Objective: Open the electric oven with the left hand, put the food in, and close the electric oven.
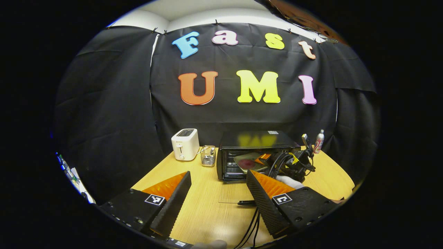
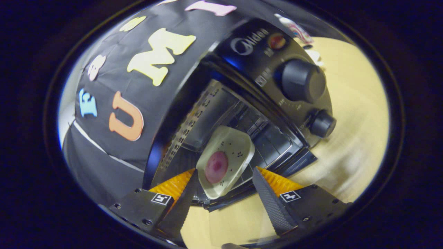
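Now on step two, by the look of it: food [image 2: 216,167], a round reddish piece, lying on a pale plate [image 2: 225,162], resting in the mouth of the electric oven [image 2: 242,45], just over the threshold and not far in

Flanked by the right tool [image 2: 225,170], spread wide, one finger just beside the plate's rim, the other clearly apart from it; gripping nothing, as far as can be judged

Seen from the left tool's side, the same plate [image 1: 247,162] inside the black oven [image 1: 258,140], with the door [image 1: 247,203] dropped flat toward the viewer on the counter [image 1: 207,207]

Left tool [image 1: 218,173] gaping wide too, empty, hovering above the counter well short of the door

Next, probably: drawing the right tool and its gloved hand [image 1: 289,180] clear of the opening, perhaps after nudging the plate deeper, then reaching with the left tool to the door's front edge and swinging it up until shut

Farther out, a white toaster [image 1: 185,144], a small wire basket [image 1: 208,155] and a can [image 1: 318,141] at the back of the counter

Hard to make out: depth of the plate on the rack, contact between finger and rim, exact outline of the see-through door; right tool largely lost among its cables from the left tool's side
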